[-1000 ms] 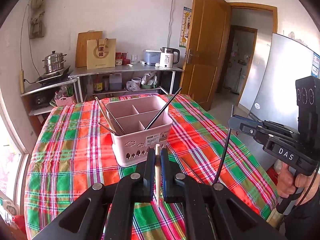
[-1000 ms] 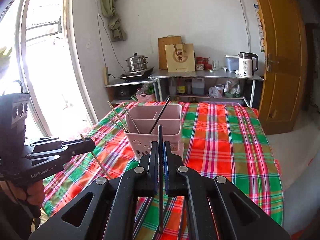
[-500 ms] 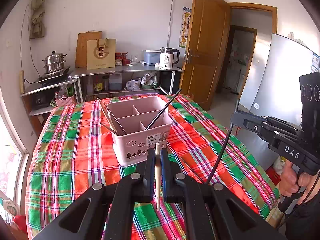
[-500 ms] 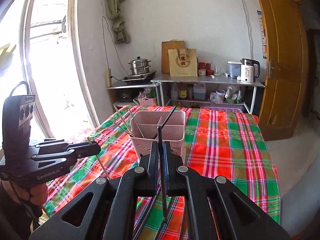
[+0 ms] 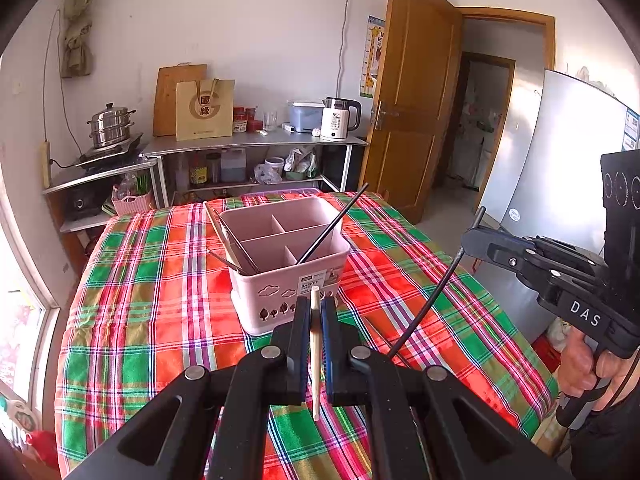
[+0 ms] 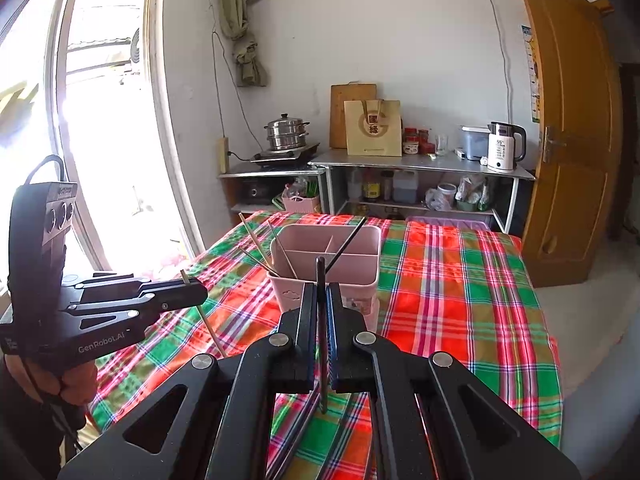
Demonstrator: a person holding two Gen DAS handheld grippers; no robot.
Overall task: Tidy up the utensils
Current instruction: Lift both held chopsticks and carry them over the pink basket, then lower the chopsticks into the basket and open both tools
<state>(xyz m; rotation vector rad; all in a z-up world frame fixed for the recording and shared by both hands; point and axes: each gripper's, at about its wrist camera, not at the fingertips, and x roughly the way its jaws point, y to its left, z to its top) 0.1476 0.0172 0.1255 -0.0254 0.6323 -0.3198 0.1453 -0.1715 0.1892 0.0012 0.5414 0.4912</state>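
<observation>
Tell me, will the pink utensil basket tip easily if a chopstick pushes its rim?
Possibly. The pink utensil basket looks like thin, light plastic and holds only a few leaning utensils, so little weight steadies it. It stands on a plaid tablecloth, which may let it slide rather than tip.

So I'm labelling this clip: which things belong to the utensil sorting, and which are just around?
Part of the job:
- pink caddy
- pale chopstick in the left hand-held gripper
- black chopstick in the right hand-held gripper

Just lying about:
- kettle
- steamer pot
- paper bag
</observation>
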